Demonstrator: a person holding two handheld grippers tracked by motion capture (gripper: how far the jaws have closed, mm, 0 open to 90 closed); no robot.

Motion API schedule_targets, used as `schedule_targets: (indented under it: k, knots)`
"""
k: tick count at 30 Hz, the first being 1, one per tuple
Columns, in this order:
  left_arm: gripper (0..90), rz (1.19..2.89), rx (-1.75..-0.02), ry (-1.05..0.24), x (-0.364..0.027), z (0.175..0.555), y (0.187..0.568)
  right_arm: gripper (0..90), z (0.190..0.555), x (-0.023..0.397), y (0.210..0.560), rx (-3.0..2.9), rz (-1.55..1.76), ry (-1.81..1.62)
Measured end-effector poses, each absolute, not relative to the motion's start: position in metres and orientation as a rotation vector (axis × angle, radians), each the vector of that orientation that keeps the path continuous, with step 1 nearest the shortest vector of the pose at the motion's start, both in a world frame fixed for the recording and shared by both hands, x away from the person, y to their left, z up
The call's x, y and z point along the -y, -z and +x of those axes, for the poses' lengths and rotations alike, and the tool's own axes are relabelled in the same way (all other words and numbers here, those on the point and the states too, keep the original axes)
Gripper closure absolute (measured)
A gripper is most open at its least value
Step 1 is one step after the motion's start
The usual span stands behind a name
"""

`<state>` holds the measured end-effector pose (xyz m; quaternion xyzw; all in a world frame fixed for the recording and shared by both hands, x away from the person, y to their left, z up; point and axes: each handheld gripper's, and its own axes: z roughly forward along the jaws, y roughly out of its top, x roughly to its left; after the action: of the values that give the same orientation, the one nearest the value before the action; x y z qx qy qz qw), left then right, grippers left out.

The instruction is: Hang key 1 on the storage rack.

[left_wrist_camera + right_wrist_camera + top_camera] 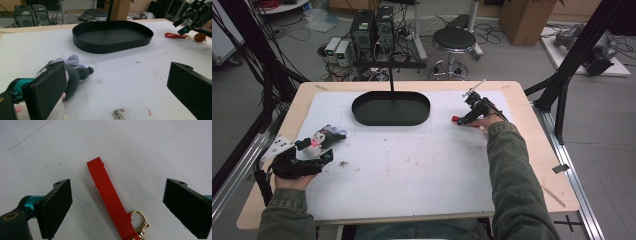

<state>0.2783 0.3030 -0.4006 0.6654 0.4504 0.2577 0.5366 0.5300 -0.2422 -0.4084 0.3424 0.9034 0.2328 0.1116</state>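
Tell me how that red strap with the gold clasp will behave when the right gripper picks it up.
The red strap looks thin and flat, so it will probably bend and droop from the pinch point. The gold clasp at one end likely outweighs the rest, so that end may swing down. Lying flat on the white mat, it could be hard to get under; the right gripper stands open astride it.

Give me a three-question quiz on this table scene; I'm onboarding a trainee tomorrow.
1. True or false: the red strap lies between the right tool's open jaws, untouched.
2. Which thing lies beside the left tool? A) a plush toy B) a mug C) a book
3. What is fixed to the strap's end nearer the right tool's camera?

Key
1. True: both jaws stand clear of it.
2. A.
3. A gold clasp.
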Motion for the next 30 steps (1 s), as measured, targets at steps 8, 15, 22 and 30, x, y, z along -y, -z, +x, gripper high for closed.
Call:
schedule_targets:
  k: [8,15,22,30]
  knots:
    - [3.1,1.587,-1.071,-0.613,-0.302,0.278,0.401,21.2,0.531,0.231,0.419,-2.699,0.95,-0.602]
    - [3.1,1.584,-1.074,-0.613,-0.303,0.278,0.401,62.4,0.531,0.226,0.42,-2.767,0.977,-0.63]
    - [3.1,1.578,-1.077,-0.619,-0.304,0.277,0.401,74.9,0.52,0.215,0.414,-2.696,0.999,-0.545]
    - [3.1,1.578,-1.076,-0.619,-0.305,0.276,0.4,74.9,0.506,0.227,0.373,-2.627,1.073,-0.845]
